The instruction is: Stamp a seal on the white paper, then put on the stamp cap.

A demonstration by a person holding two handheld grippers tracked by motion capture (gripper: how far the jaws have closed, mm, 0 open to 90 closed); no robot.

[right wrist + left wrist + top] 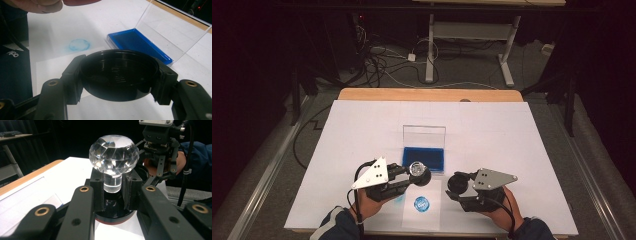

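- Two grippers work low in the high view: the left gripper (pixel 409 175), left of centre, is clamped on a stamp with a crystal knob (pixel 417 169), and the right gripper (pixel 455 186), lower right of centre, is clamped on a round black cap (pixel 456 183). They sit well apart, which reads as cap off, stamp ready for use.
- Just above the stamp, at mid-frame, the blue ink pad (pixel 424 159) lies in its case with the clear lid (pixel 424 135) standing open, close by, probably so inking is a short reach.
- Bottom centre, a paper sheet (pixel 422 212) carries a round blue print (pixel 422 204), near both grippers; it looks like the stamping spot.

- One thing dominates the left gripper view: the crystal knob (pixel 114 153), upper centre, upright. The jaws pinch the clear stem beneath it, so the black and red base (pixel 113 216) hangs free below, face down towards the white table (pixel 70 172).
- At upper right the right gripper (pixel 160 163) faces in from across the gap, holding off.

- One black cap (pixel 120 73) sits mid-frame in the right gripper view, hollow side up, squeezed by its rim between the two jaws. That grip keeps it level and out of the way.
- Upper right, the ink pad (pixel 138 43) lies with its lid (pixel 172 30) tilted back.
- Upper left of centre, a faint blue ring (pixel 79 45) marks the table, just beyond the paper's edge, a stray print, I judge.
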